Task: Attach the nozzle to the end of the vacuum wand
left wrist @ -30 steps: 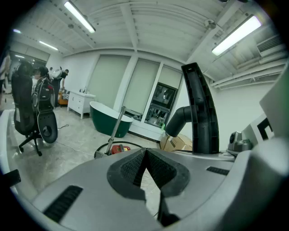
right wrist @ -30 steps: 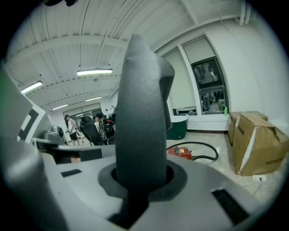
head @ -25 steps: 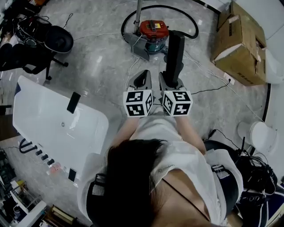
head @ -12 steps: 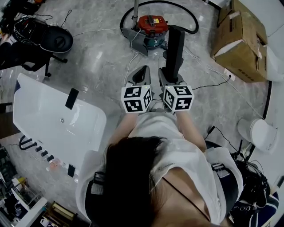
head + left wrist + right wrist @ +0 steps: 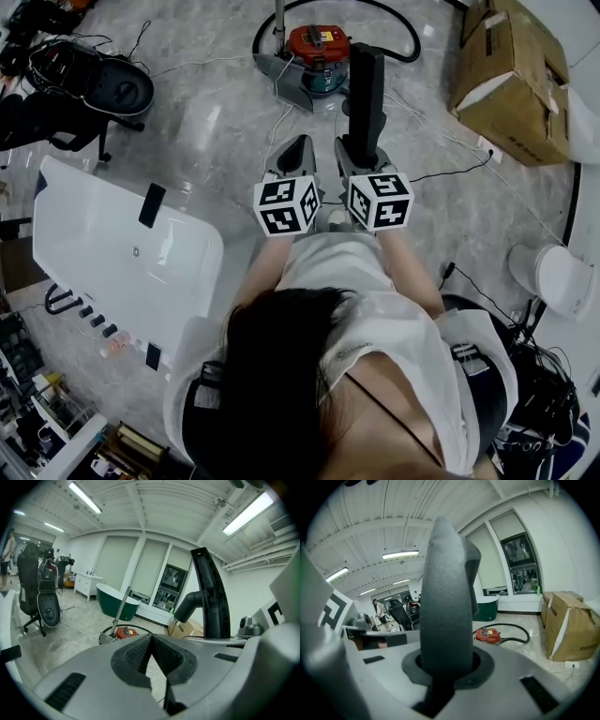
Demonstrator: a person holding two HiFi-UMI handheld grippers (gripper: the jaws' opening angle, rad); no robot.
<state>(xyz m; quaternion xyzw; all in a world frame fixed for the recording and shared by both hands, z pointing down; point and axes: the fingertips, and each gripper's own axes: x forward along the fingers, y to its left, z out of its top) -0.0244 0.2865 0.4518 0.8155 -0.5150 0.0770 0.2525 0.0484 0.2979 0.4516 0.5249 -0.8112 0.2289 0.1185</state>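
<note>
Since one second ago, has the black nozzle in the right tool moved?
No, not visibly. In the head view the nozzle still ends just right of the red vacuum cleaner, as before.

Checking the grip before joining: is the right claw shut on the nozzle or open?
Shut on it: the right claw clamps the black nozzle, which rises from between its pads.

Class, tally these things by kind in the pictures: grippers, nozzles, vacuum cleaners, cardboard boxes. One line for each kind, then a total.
grippers: 2 (left gripper, right gripper)
nozzle: 1
vacuum cleaner: 1
cardboard box: 1
Total: 5
</note>
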